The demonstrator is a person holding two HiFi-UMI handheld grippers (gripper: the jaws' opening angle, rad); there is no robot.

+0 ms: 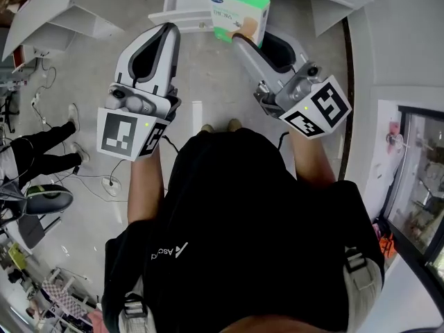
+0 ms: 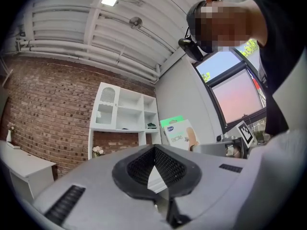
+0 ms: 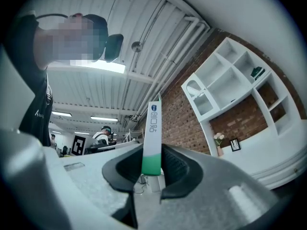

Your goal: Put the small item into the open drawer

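A small green-and-white box (image 1: 239, 9) is clamped between the jaws of my right gripper (image 1: 244, 39), held out in front of me above the floor. In the right gripper view the box (image 3: 153, 138) shows edge-on, upright between the black pads, with the right gripper (image 3: 152, 153) shut on it. The left gripper (image 1: 166, 29) is held up to the left of it, its tips together with nothing between them. In the left gripper view the tips of the left gripper (image 2: 154, 150) meet and the box (image 2: 180, 134) floats beyond them to the right. A white drawer-like unit (image 1: 182, 7) lies just past both grippers.
A white shelf unit (image 2: 124, 111) stands against a brick wall (image 2: 43, 114); the same shelf unit (image 3: 230, 85) shows in the right gripper view. White furniture (image 1: 55, 12) sits at the far left. A person's legs (image 1: 41, 148) and cables are on the floor to my left.
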